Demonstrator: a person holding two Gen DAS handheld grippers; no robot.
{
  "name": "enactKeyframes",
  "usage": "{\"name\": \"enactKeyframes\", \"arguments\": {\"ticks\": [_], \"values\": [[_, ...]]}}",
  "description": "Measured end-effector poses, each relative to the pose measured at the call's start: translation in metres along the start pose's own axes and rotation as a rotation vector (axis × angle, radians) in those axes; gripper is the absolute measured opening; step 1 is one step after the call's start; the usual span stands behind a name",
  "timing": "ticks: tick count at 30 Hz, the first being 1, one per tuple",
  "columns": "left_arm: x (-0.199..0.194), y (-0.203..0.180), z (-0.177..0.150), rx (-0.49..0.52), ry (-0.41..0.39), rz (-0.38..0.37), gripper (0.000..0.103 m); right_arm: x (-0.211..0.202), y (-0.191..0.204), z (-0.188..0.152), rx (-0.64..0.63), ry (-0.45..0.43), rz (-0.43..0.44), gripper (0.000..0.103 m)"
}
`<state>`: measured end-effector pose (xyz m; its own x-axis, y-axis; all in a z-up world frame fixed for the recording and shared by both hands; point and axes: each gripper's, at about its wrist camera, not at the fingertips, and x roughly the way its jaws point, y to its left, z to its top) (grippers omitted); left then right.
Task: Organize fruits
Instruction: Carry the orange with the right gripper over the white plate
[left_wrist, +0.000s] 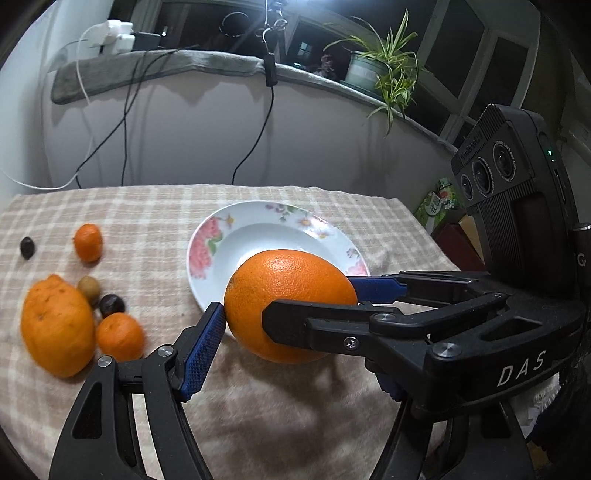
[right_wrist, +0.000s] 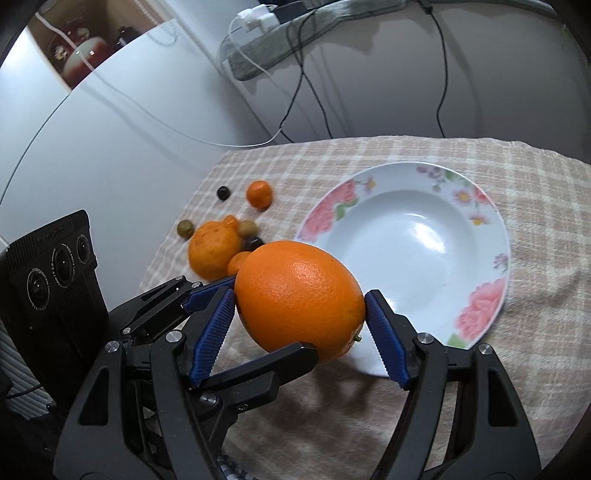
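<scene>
1. Although the left gripper (left_wrist: 291, 328) showed only one blue pad (left_wrist: 205, 347) in its own view, pressed on the navel orange (left_wrist: 288, 291), its other finger was hidden under the right gripper (left_wrist: 310, 301), which crossed in from the right.
2. In the right wrist view both right-gripper pads (right_wrist: 214, 332) clamped the orange at a middling spread. The left gripper's fingers also closed on it from the left, one behind and one under the front, so both held the same fruit.
3. The orange hung between the jaws, over the near rim of the floral plate (left_wrist: 207, 243), which lay just beyond the fingertips on the checked cloth (left_wrist: 147, 206).
4. "DAS" was readable on the right gripper's body. The embossed lettering on both camera housings and the print on a green box (left_wrist: 441, 201) at far right were too small to read.
5. Left of the grippers lay a blurred, bumpy citrus (left_wrist: 57, 325), two mandarins (left_wrist: 88, 242) and small dark fruits (left_wrist: 27, 246).
6. Only the right view showed a second greenish fruit (right_wrist: 184, 228) beyond the citrus. Only the left view showed a spider plant (left_wrist: 384, 59).
</scene>
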<state>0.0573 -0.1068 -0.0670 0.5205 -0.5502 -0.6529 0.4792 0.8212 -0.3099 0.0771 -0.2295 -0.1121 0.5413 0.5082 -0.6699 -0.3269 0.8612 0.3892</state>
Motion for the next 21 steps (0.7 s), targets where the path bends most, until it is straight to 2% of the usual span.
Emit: {"name": "enactKeyframes", "arguments": {"ticks": [9, 21], "values": [[0.022, -0.005, 0.004, 0.005, 0.034, -0.003, 0.073, 0.003, -0.018, -0.003, 0.026, 0.013, -0.042, 0.075], [0.025, -0.006, 0.007, 0.011, 0.03, 0.023, 0.072, 0.001, -0.019, -0.001, 0.023, -0.002, -0.067, 0.075]]}}
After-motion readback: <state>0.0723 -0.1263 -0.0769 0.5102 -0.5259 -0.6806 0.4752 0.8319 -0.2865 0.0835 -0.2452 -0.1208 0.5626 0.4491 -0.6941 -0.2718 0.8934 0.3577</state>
